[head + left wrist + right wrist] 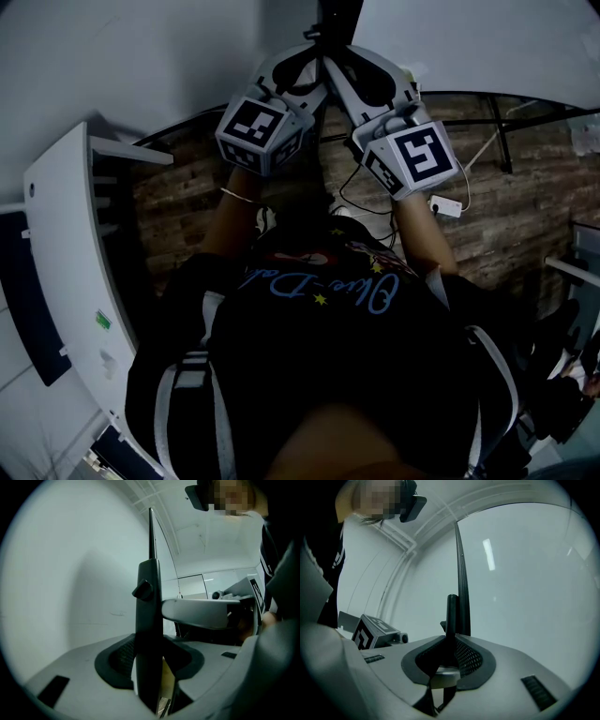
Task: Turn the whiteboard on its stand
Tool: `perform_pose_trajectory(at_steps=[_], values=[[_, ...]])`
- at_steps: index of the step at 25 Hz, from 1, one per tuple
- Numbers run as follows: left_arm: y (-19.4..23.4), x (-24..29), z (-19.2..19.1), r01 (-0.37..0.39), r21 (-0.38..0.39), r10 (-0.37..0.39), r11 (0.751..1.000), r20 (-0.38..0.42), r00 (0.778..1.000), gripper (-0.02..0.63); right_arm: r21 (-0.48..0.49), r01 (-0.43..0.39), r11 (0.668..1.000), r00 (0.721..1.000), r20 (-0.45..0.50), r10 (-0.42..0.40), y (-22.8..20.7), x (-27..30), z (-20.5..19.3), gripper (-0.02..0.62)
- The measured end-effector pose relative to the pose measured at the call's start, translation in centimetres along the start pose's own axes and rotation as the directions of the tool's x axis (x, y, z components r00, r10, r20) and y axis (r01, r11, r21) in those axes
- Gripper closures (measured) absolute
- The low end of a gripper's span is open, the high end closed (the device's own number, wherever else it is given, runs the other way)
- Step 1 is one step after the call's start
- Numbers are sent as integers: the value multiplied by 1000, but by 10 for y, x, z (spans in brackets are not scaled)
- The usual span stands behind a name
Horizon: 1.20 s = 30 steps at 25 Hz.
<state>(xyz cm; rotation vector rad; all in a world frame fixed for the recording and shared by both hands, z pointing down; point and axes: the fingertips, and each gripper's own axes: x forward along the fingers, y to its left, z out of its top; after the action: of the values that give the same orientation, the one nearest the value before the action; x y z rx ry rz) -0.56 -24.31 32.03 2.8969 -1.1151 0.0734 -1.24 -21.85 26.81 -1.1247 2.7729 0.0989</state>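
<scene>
The whiteboard (pixel 525 588) stands upright close in front of me, seen edge-on in both gripper views, and I have my left gripper (pixel 150 667) and right gripper (pixel 447 660) raised side by side, each clamped on its dark edge (pixel 149 597)

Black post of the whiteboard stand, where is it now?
In the head view the black post sits top middle, between the left gripper and the right gripper, which both clamp it, with the whiteboard right beside it.
</scene>
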Motion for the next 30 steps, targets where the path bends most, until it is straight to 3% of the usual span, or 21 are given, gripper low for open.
perform_pose_trajectory(at_steps=[9,14,19,30], values=[[3,-16,0,6,0,-6,1000,-3,1000,430,-1,8,1000,1000,3,-8,15,4,1,525],[-1,0,1,17,2,-17,1000,-18,1000,430,8,24,1000,1000,4,-24,-1,-1,4,525],[7,-35,-2,20,0,-20,1000,-7,1000,428,0,25,1000,1000,-5,-25,34,10,0,525],[13,-49,-5,15,-3,-15,1000,-9,1000,429,-4,26,1000,1000,-13,-26,48,16,-2,525]])
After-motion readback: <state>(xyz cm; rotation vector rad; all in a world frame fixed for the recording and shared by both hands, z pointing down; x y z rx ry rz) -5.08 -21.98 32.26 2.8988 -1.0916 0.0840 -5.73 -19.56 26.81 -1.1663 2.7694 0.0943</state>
